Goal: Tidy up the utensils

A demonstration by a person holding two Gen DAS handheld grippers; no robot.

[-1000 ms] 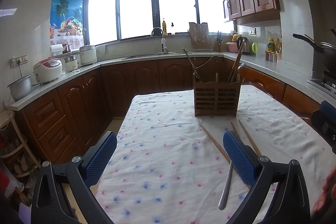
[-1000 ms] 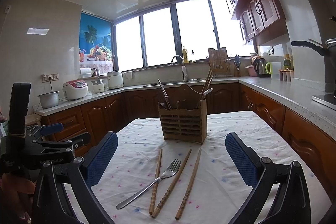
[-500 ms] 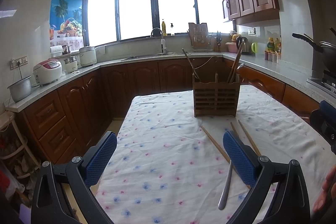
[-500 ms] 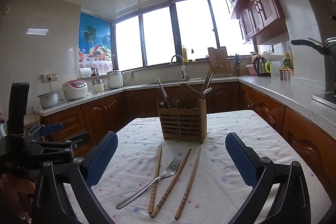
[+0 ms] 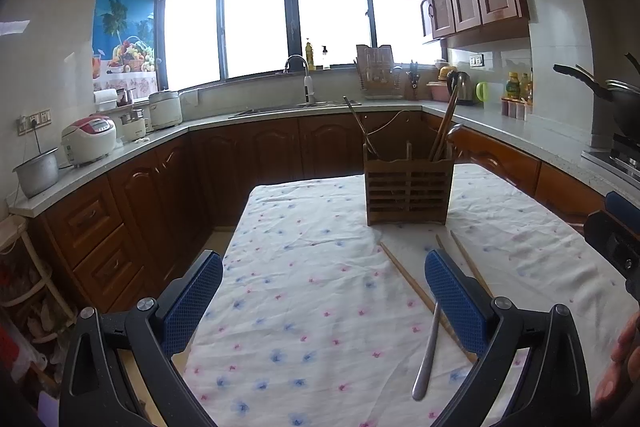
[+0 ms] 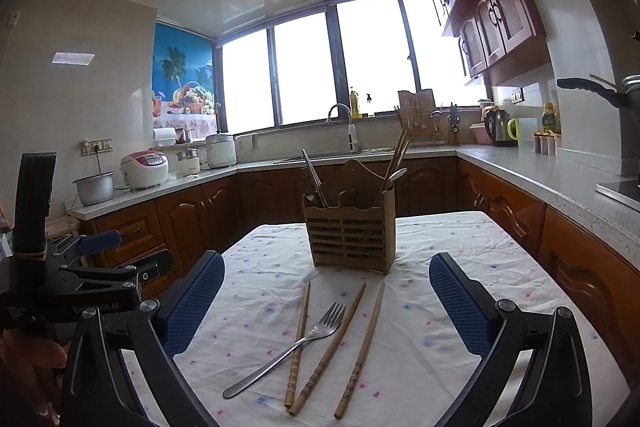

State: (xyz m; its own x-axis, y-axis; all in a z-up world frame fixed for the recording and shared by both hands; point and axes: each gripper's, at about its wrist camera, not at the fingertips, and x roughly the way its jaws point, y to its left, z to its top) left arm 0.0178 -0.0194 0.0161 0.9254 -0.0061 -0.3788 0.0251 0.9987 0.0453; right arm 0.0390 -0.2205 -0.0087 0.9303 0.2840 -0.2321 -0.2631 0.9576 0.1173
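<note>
A wooden slatted utensil holder (image 6: 351,242) stands on the cloth-covered table (image 6: 440,327) with chopsticks and a spoon in it; it also shows in the left wrist view (image 5: 408,193). In front of it lie three wooden chopsticks (image 6: 329,349) and a metal fork (image 6: 288,349). My right gripper (image 6: 326,301) is open and empty, hovering above these loose utensils. My left gripper (image 5: 322,297) is open and empty over bare cloth, left of the fork handle (image 5: 426,359) and chopsticks (image 5: 408,279). The left gripper's body shows at the right wrist view's left edge (image 6: 72,291).
Wooden kitchen cabinets and a grey counter (image 5: 500,129) run around the table. On the counter stand rice cookers (image 5: 88,141), a pot (image 5: 38,173), a sink tap (image 5: 306,79), a kettle (image 5: 460,89) and a pan (image 5: 612,99).
</note>
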